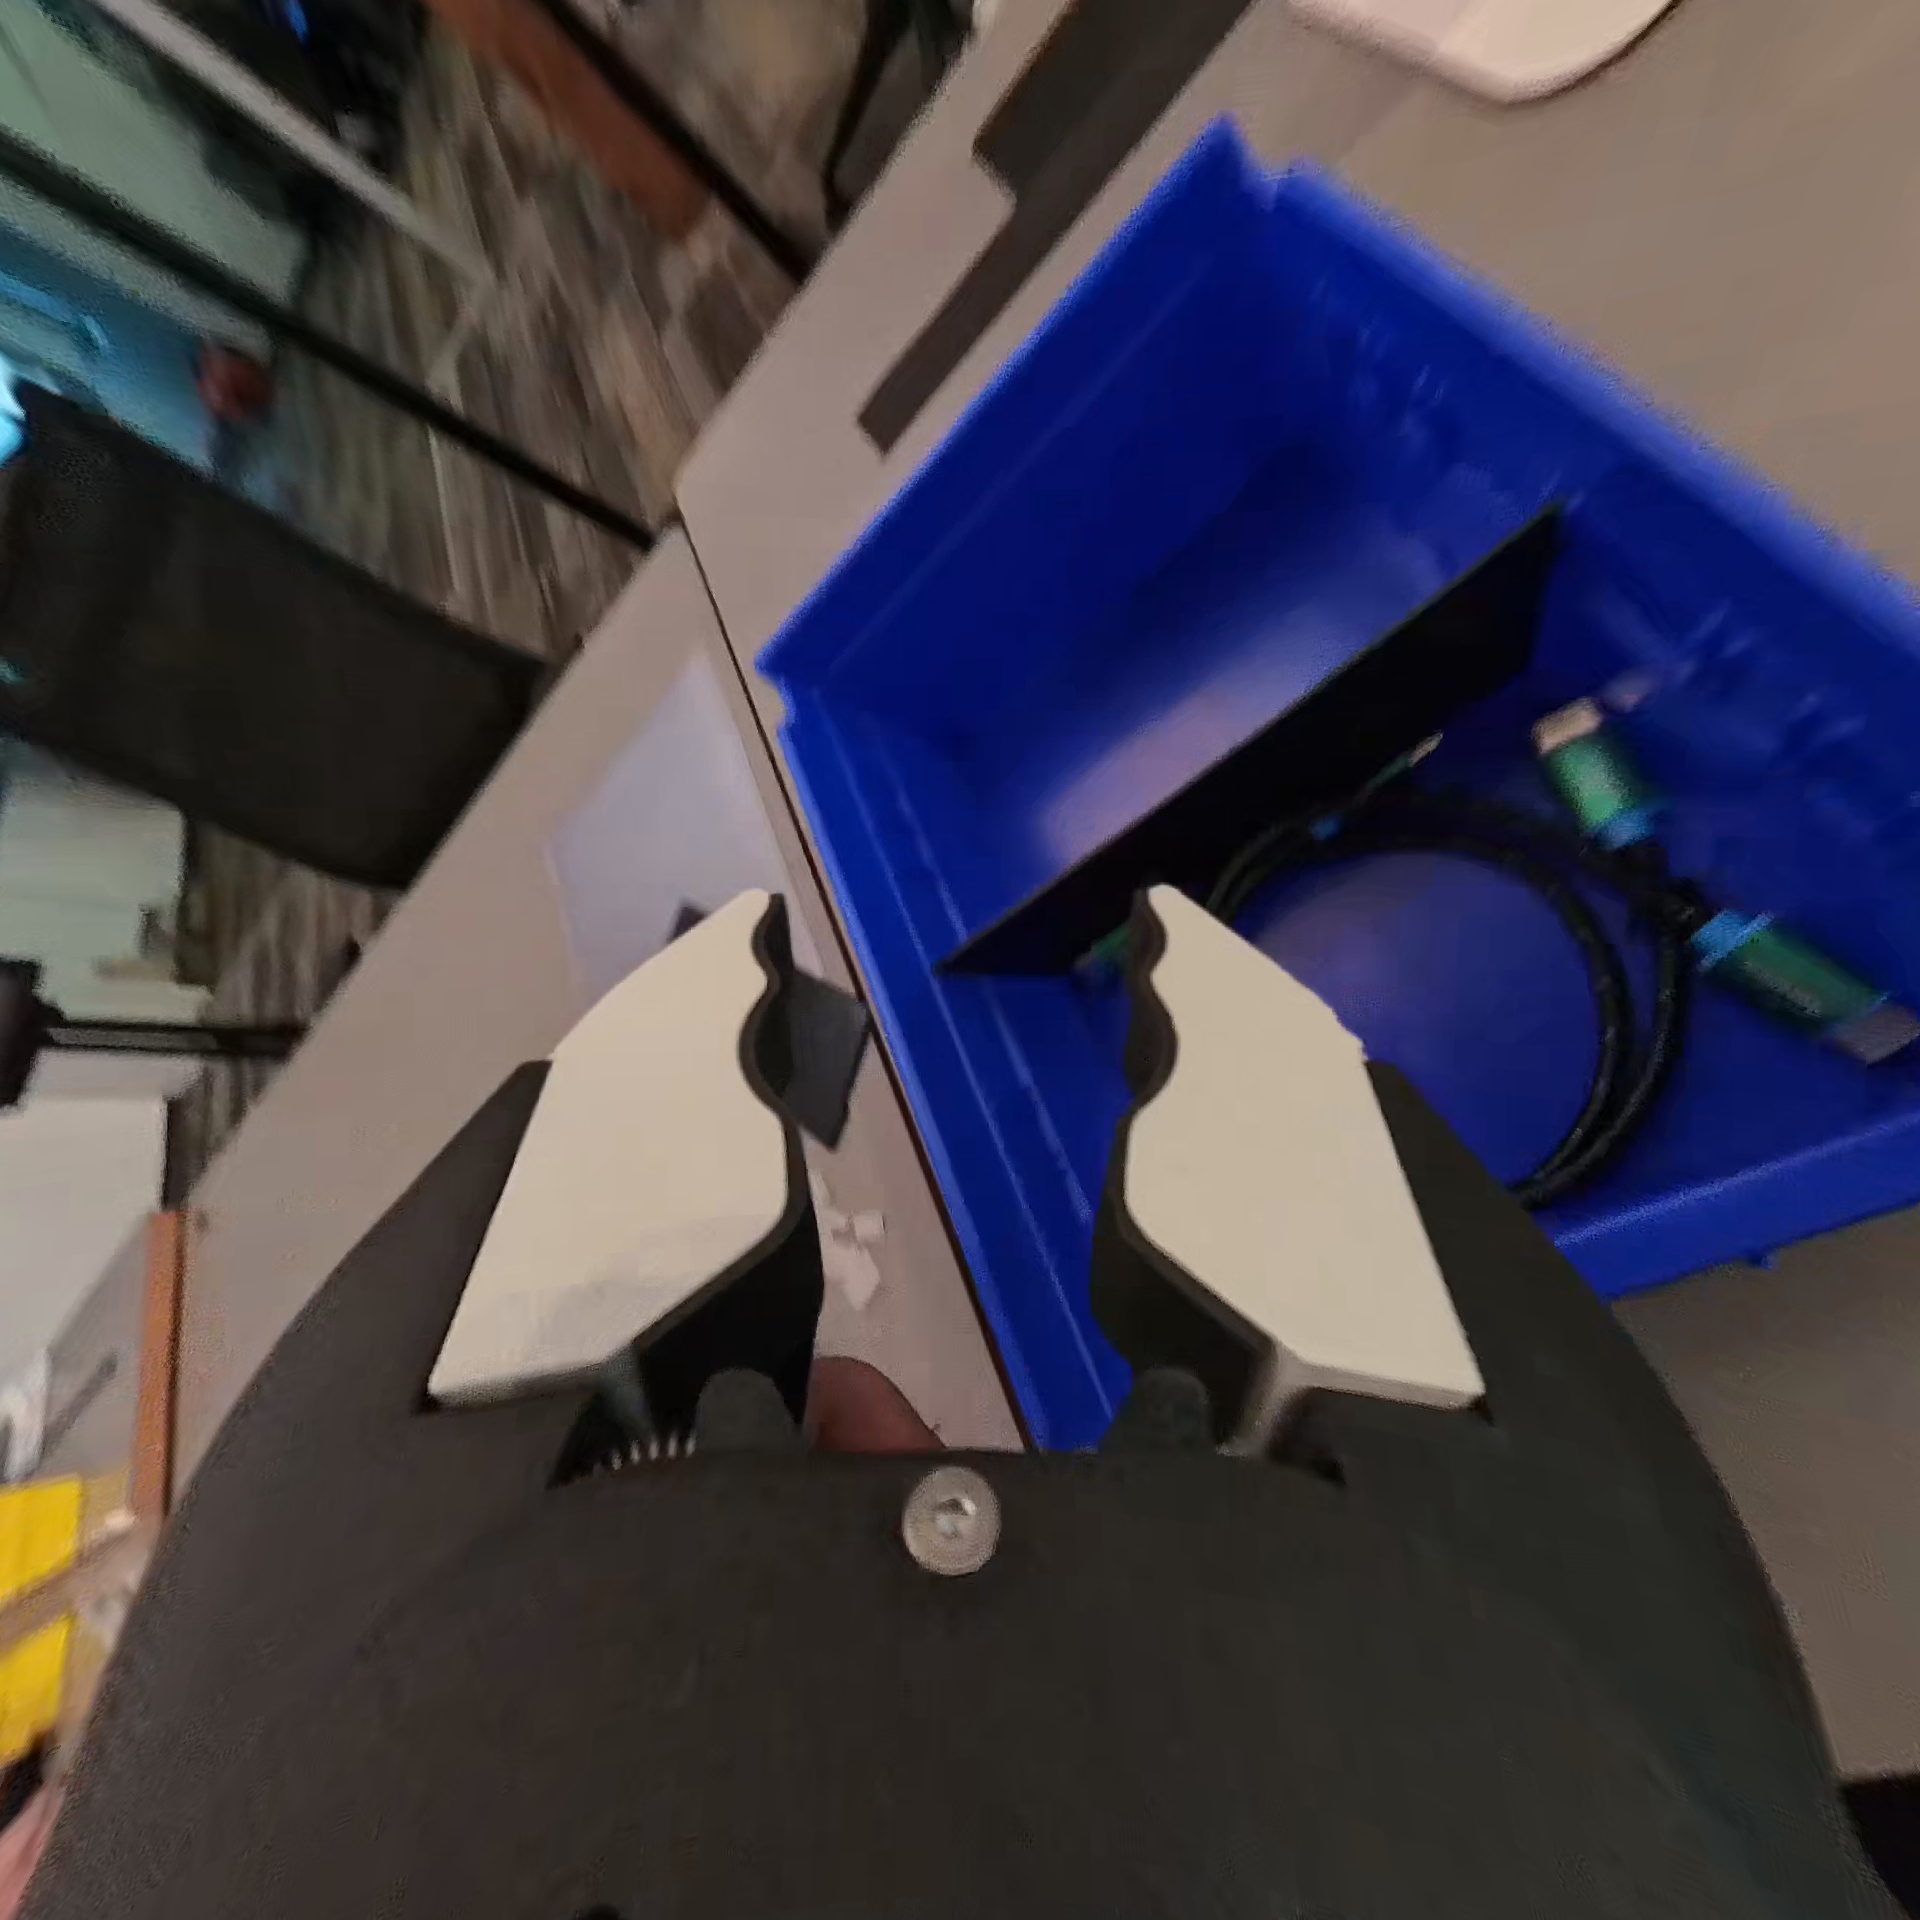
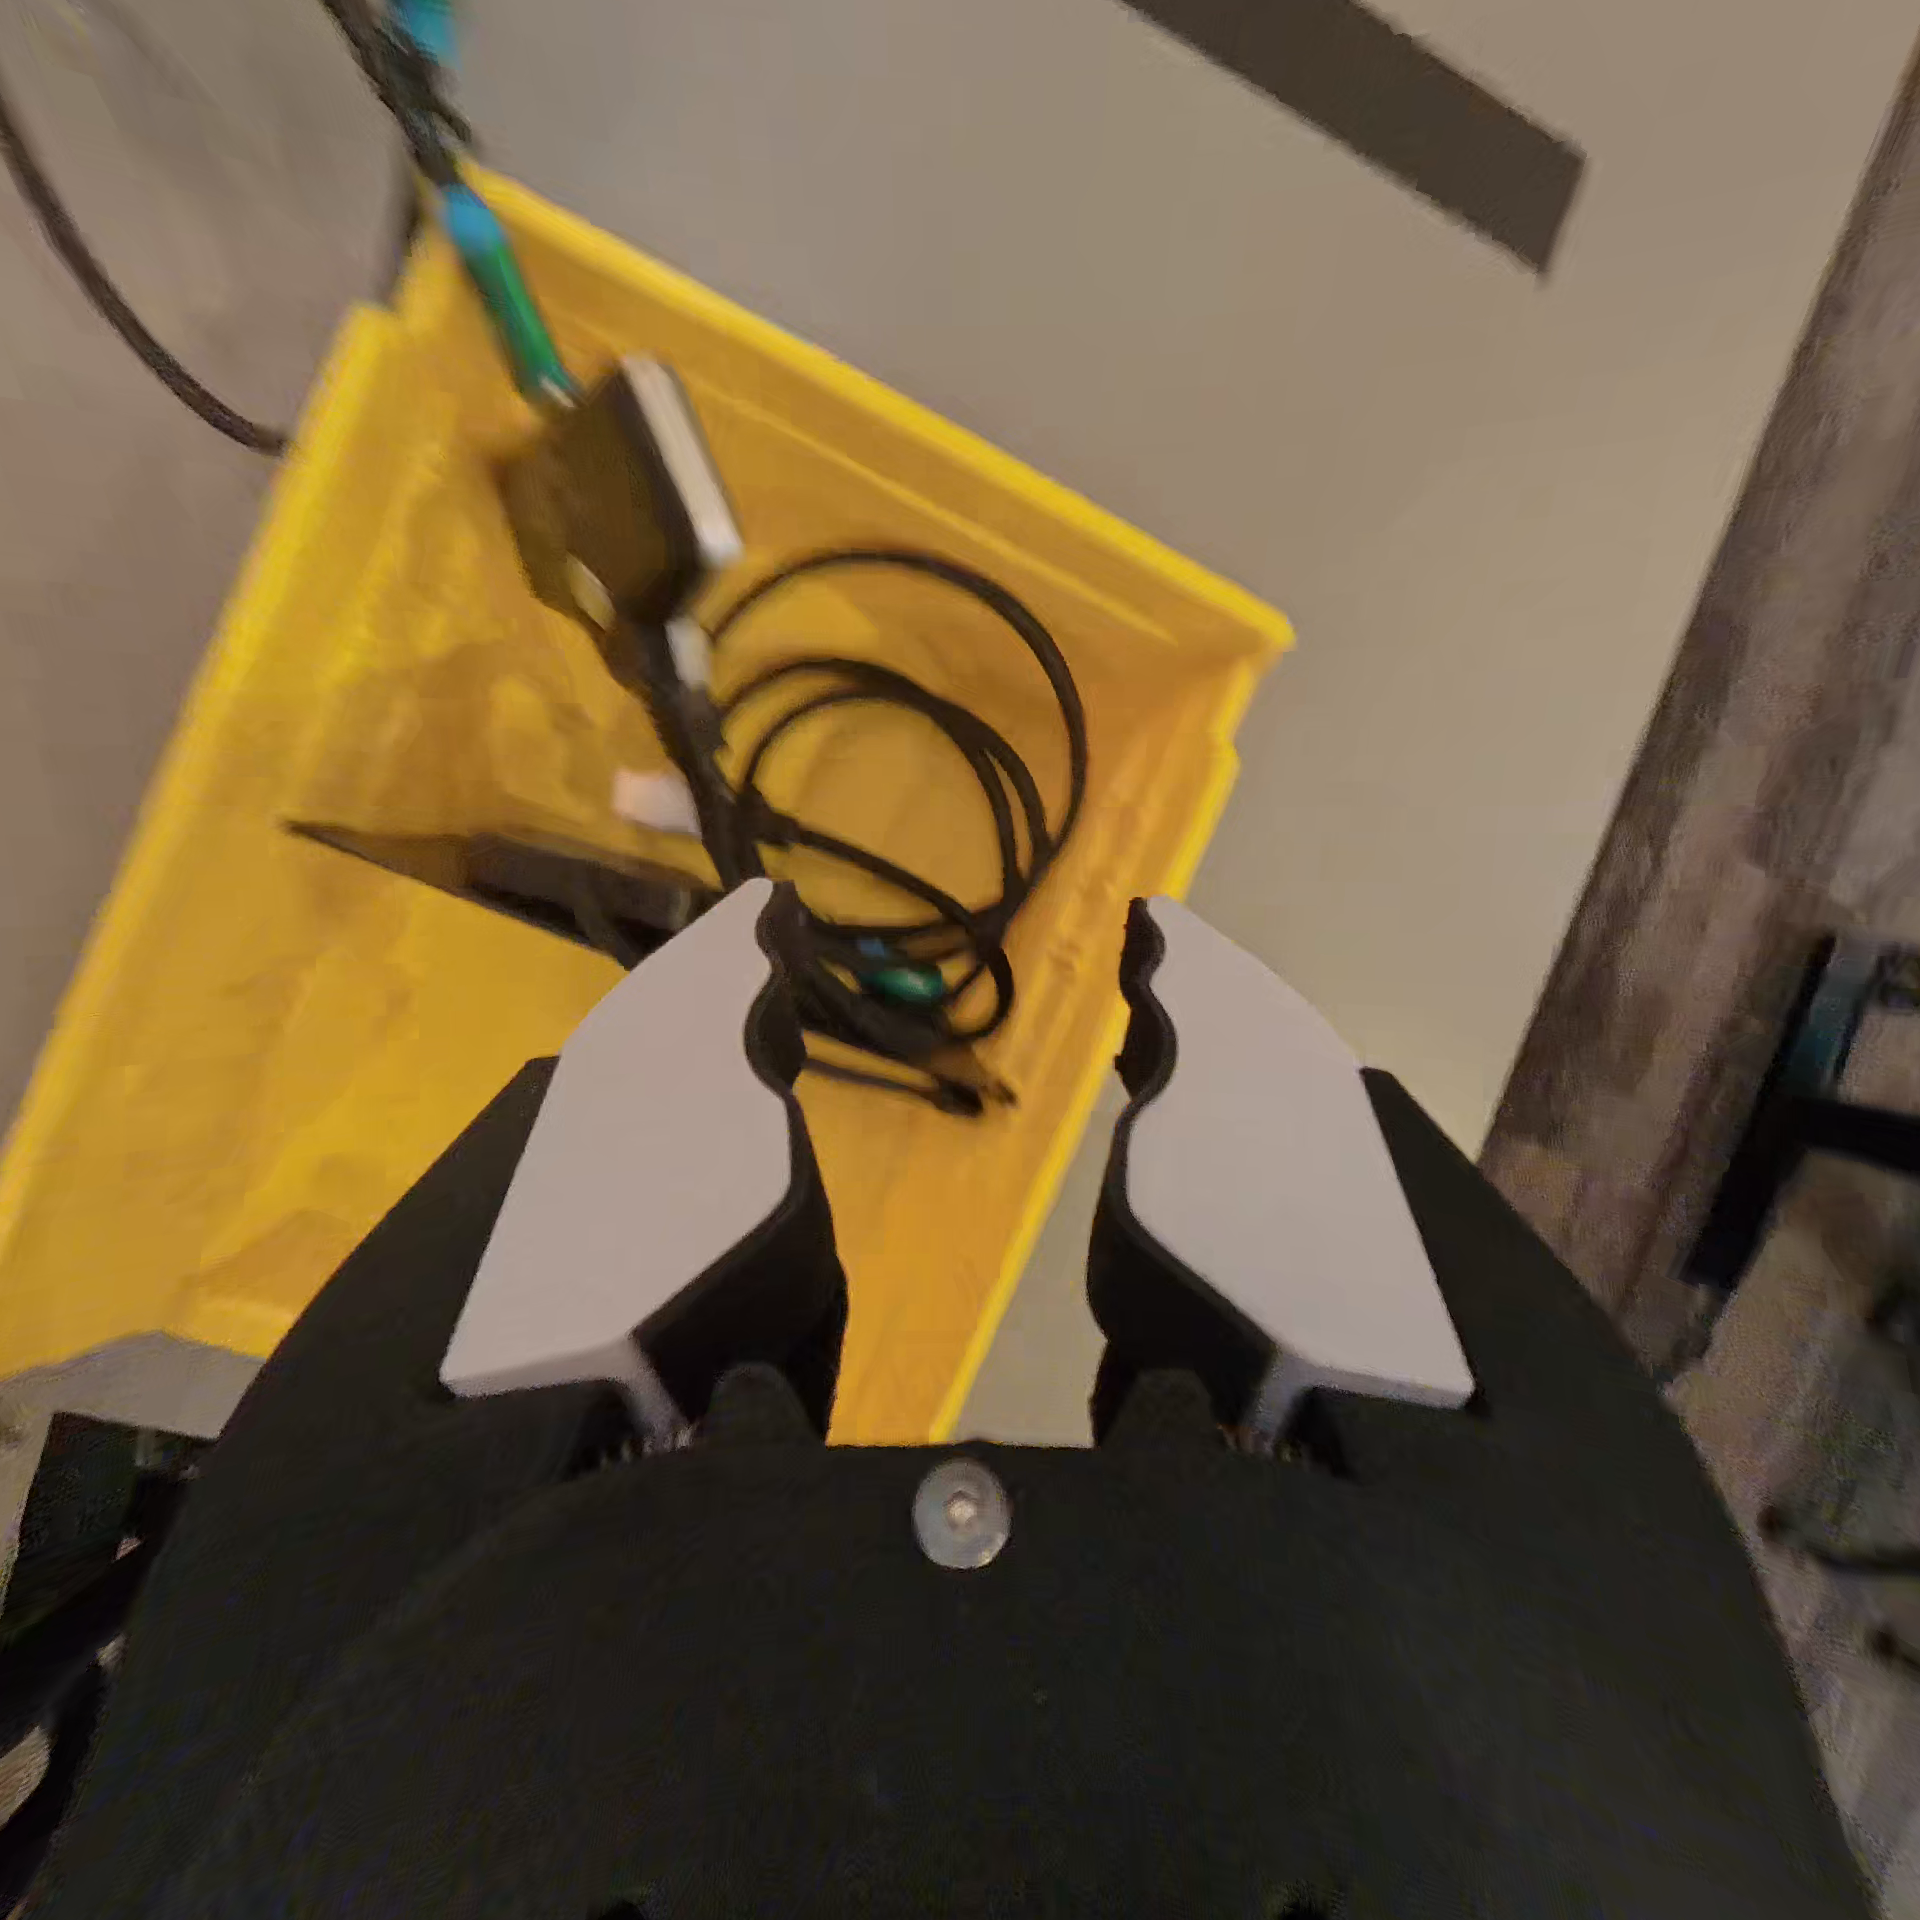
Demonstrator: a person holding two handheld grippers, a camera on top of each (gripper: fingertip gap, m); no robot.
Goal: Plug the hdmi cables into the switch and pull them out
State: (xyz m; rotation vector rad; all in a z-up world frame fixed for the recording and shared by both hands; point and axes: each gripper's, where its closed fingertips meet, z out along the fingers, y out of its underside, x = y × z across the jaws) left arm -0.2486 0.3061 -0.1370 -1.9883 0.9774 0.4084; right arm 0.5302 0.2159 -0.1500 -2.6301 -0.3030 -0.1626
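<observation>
The job looks partly done, as far as these blurred views allow a judgement: in the right wrist view a small black switch [image 2: 613,499] sits at the far end of a yellow bin [image 2: 312,935] with a green-ended plug [image 2: 509,301] seated in its far side and that plug's black cable [image 2: 94,281] running off over the grey table [image 2: 1195,364]; a second dark cable seems to leave the switch's near side, though the blur hides whether it is fully plugged in. So at least one cable appears connected, and pulling it out remains, along with whatever plugging of the other cables is left. The yellow bin also holds a loose coil of black cable [image 2: 997,727] with a green plug [image 2: 909,982] near its bottom, a black divider [image 2: 499,857] across it, and a small white piece that I cannot identify. In the left wrist view a blue bin [image 1: 1039,520] stands on the table, split by a black divider [image 1: 1299,748]; the far compartment looks empty, and the near one holds a coiled black cable [image 1: 1621,1018] with two green plugs [image 1: 1590,779], untouched. The left gripper [image 1: 961,914] hangs over the blue bin's near edge, jaws wide apart and holding nothing. The right gripper [image 2: 951,904] hovers over the yellow bin's coil, likewise spread wide and empty.
</observation>
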